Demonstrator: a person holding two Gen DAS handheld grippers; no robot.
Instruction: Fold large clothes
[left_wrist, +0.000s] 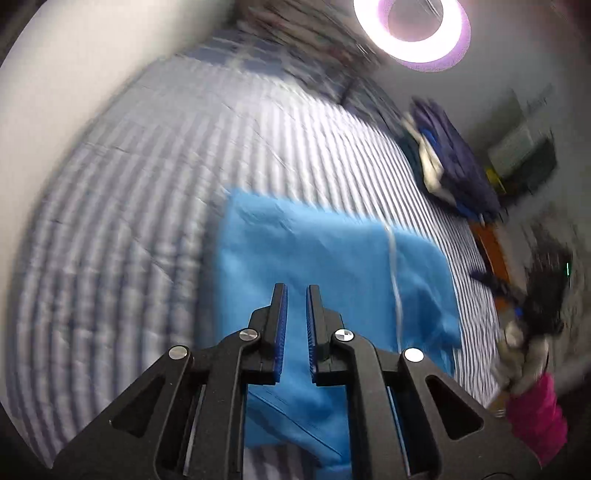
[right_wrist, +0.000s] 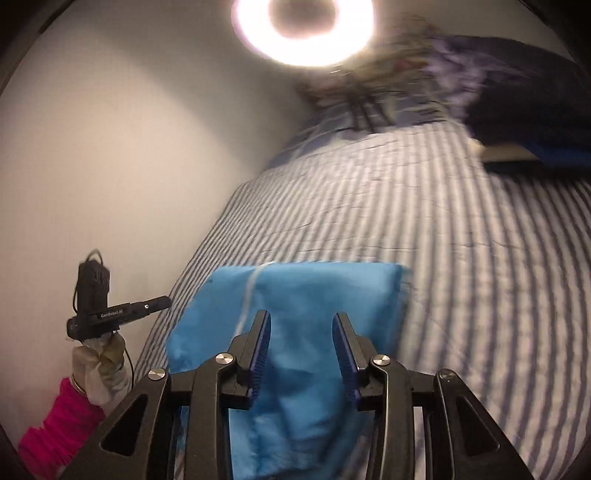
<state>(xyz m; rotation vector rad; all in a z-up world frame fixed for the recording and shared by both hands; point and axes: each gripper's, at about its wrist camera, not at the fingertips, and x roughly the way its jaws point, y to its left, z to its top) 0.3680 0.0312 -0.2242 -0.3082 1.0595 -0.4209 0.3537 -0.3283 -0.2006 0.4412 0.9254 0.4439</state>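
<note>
A folded bright blue garment (left_wrist: 332, 258) with a thin white stripe lies on the striped bedcover (left_wrist: 147, 184). My left gripper (left_wrist: 296, 288) hovers above its near part, jaws almost together with nothing between the pads. In the right wrist view the same blue garment (right_wrist: 314, 288) lies under my right gripper (right_wrist: 301, 315), whose jaws stand apart and grip nothing. The left gripper (right_wrist: 162, 303) also shows there from the side at the far left, held by a gloved hand (right_wrist: 99, 369) with a pink sleeve. The motion-blurred right hand (left_wrist: 524, 354) shows at the right edge of the left wrist view.
A white wall (right_wrist: 110, 166) runs along one side of the bed. A pile of dark blue clothes (left_wrist: 454, 166) sits on the bed's far right, with patterned pillows (right_wrist: 388, 74) at its head. A ring light (left_wrist: 412, 26) glows above. Bare striped cover (right_wrist: 461, 240) spreads beyond the garment.
</note>
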